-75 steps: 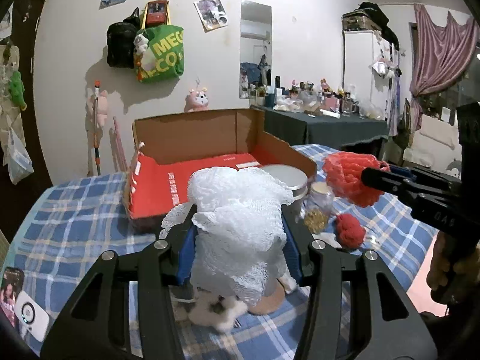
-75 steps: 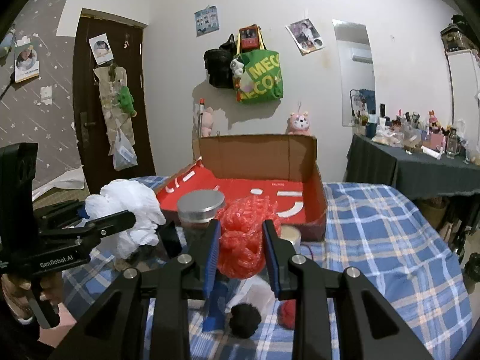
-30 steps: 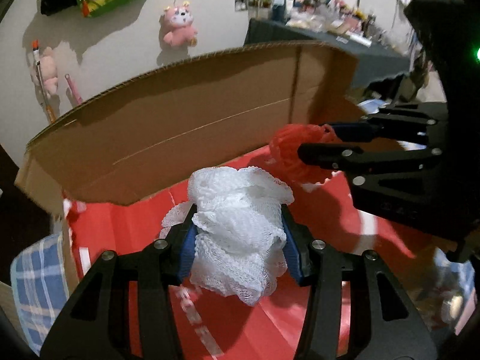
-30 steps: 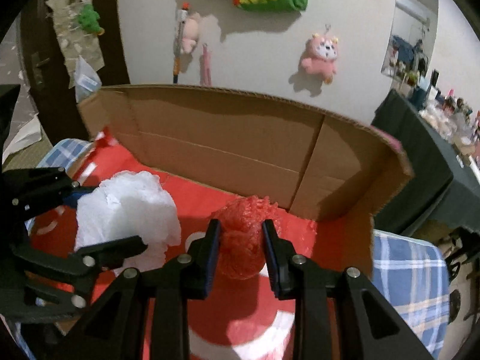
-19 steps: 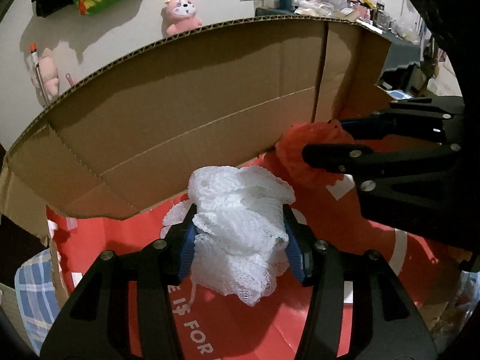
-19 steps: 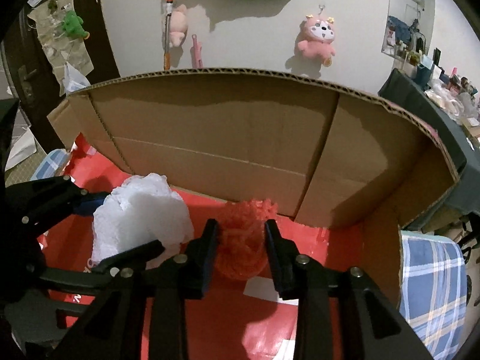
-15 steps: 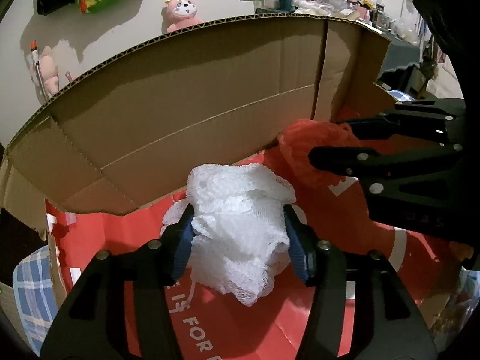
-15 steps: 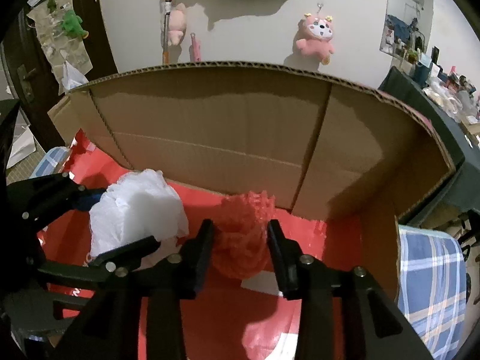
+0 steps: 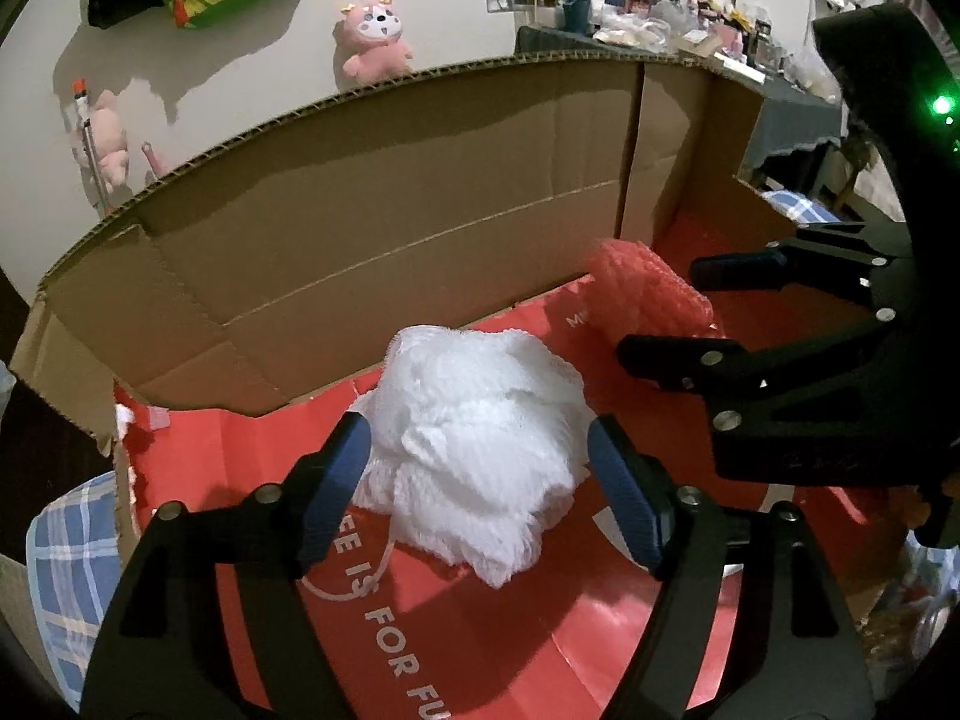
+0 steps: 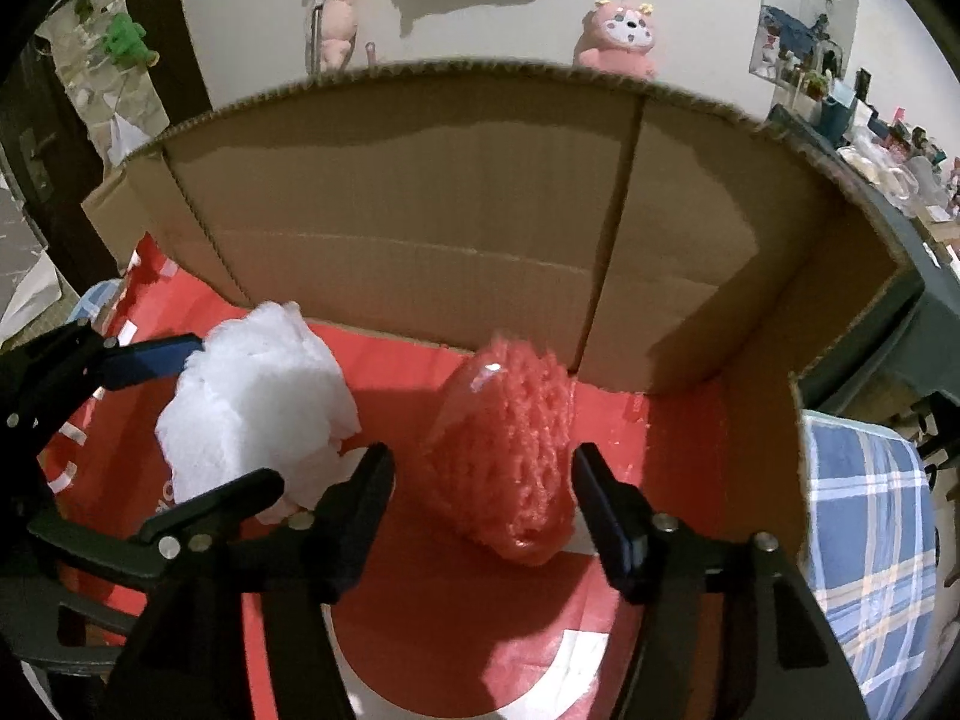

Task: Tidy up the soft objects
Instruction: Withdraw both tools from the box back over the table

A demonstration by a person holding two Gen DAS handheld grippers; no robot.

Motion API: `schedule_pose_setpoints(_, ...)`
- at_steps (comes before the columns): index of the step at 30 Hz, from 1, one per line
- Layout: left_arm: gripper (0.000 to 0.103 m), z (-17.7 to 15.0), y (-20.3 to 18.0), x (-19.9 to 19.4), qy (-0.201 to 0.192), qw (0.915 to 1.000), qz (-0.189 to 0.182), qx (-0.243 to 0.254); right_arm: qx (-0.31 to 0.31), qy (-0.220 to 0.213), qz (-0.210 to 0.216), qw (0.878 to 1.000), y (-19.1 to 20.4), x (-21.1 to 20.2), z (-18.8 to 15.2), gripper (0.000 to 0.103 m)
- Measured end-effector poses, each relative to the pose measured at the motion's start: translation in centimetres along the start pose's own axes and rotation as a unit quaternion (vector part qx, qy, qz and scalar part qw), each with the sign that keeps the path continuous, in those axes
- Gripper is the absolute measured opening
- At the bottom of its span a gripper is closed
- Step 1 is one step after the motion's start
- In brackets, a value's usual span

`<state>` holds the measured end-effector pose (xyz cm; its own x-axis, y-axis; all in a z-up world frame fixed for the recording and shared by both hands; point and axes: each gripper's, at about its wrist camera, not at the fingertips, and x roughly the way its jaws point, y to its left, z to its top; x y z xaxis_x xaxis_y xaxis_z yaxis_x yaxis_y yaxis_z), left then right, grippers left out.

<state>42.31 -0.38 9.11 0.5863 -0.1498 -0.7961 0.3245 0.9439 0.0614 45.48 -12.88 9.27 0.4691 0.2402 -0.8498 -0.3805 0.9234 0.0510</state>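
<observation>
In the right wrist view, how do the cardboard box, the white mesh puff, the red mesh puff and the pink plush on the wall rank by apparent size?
1. cardboard box
2. white mesh puff and red mesh puff: they look alike, so no ranking between them
3. pink plush, though it hangs farther away, so its real size is unsure

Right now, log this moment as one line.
left gripper: opening, white puff between | right gripper: opening, red puff between | both in box

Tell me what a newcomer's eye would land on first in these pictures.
First, the fluffy white mesh puff on the red floor of the cardboard box, between the opening jaws of the left gripper, pads clear of it. Beside it the red mesh puff lies near the back wall, between the right gripper's opening jaws.
</observation>
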Motion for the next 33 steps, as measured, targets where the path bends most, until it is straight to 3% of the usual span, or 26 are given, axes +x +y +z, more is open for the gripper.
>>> schedule_pose_setpoints(5,0.077,-0.3,0.5,-2.1,-0.021,0.9996,-0.005,-0.020,0.007,-0.016,0.000,1.000,-0.2,-1.5,0.2,0.076)
schedule_pose_setpoints(8,0.087,-0.7,0.7,-4.6,-0.047,0.9982,-0.010,-0.037,0.006,-0.032,-0.003,0.999,-0.1,-3.4,0.2,0.085)
schedule_pose_setpoints(10,0.095,-1.2,0.9,-7.1,-0.076,0.9955,-0.014,-0.055,0.003,-0.047,-0.005,0.999,0.2,-5.1,-0.1,0.088)
schedule_pose_setpoints(16,0.102,-3.8,0.3,-15.1,-0.157,0.9828,-0.026,-0.094,0.012,-0.119,0.006,0.993,0.8,-12.5,-2.4,0.103)
schedule_pose_setpoints(24,0.103,-8.5,-3.9,-25.6,-0.268,0.9610,-0.015,-0.068,0.002,-0.245,-0.008,0.969,3.9,-25.2,-8.5,0.103)
schedule_pose_setpoints(33,0.103,-15.3,-8.0,-32.1,-0.331,0.9417,-0.004,-0.060,-0.002,-0.329,-0.025,0.944,7.3,-33.3,-17.1,0.103)
